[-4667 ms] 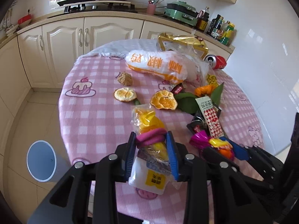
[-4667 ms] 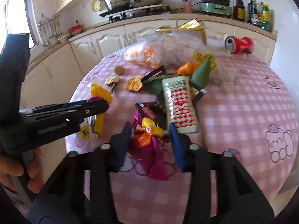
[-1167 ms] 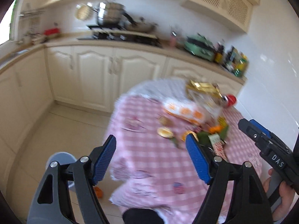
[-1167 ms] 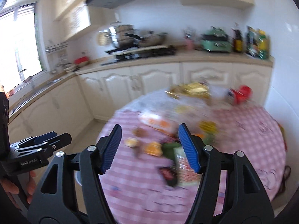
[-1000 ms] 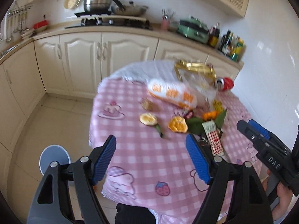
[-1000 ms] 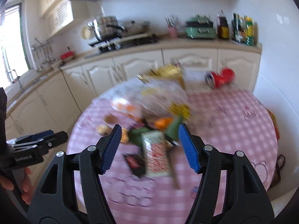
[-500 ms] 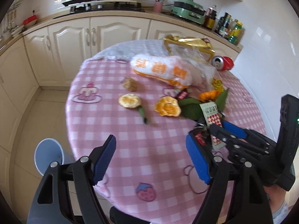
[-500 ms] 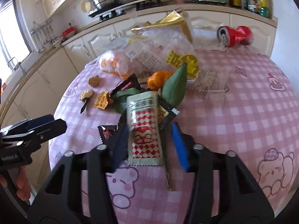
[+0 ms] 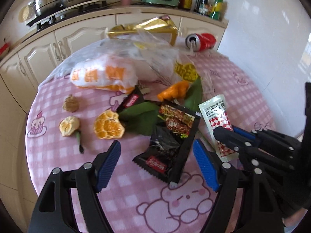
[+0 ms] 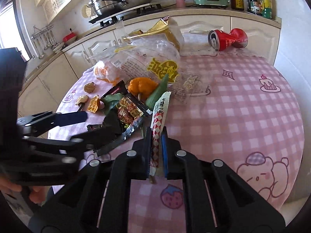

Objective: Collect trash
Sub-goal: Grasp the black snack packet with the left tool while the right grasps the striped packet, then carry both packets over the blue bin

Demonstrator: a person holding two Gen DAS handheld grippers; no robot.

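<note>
right gripper [image 10: 156, 149] just closed on checkered sachet [image 10: 159, 122]

Cream kitchen cabinets [image 10: 93, 46], white tiled wall [image 9: 272, 38], stove with pots [image 10: 116, 2], bright window [image 10: 7, 27], round table with pink checked cloth [image 10: 243, 106]

Snack wrapper [image 9: 171, 141] on bench [image 9: 136, 200] center; sachet [image 9: 215, 114] just right of it, peels [image 9: 107, 125] left, bags [image 9: 103, 75] behind, can [image 9: 201, 41] far back right.

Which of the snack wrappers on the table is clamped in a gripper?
The red-and-white checked sachet, pinched between the right gripper's shut jaws. The black wrapper merely lies between the left gripper's open jaws.
</note>
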